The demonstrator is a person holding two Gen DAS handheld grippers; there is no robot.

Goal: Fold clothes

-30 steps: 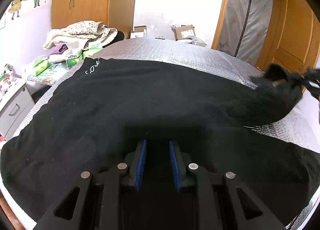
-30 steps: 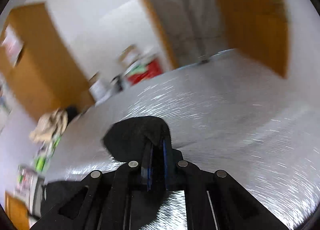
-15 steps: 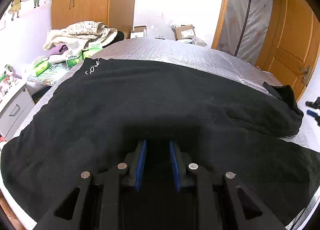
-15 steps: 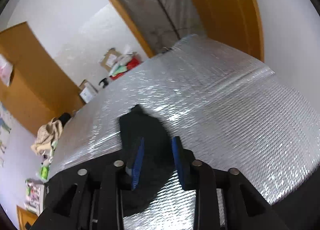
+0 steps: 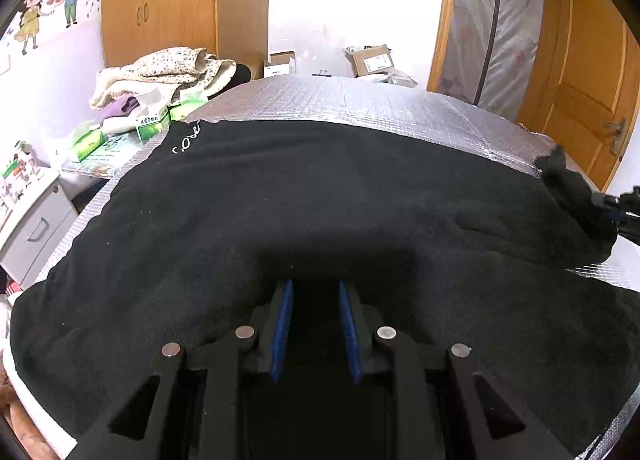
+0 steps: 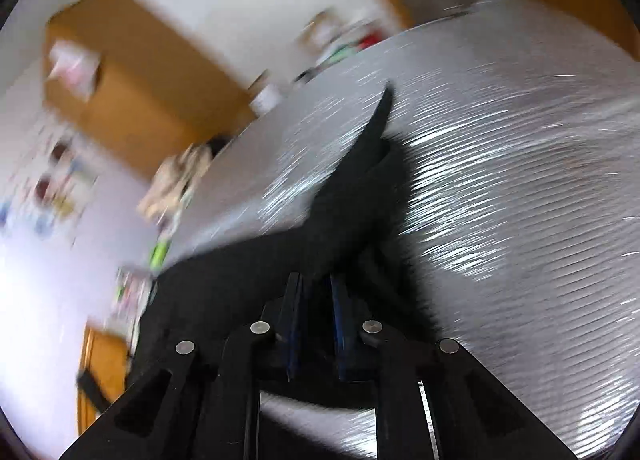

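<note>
A black fleece garment (image 5: 312, 212) is lying spread across the silver foil-covered tabletop (image 5: 360, 100). The left gripper (image 5: 316, 324) is resting low over its near edge, blue pads parted with nothing between them. The right gripper (image 6: 316, 316) is pinching a tapered end of the garment (image 6: 360, 164) and holding it raised off the foil; that view is motion-blurred.

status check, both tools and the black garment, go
Left tool open, low over the black garment. Right tool shut on the garment's sleeve end, view blurred. Silver mat beyond; nothing in the way.
</note>
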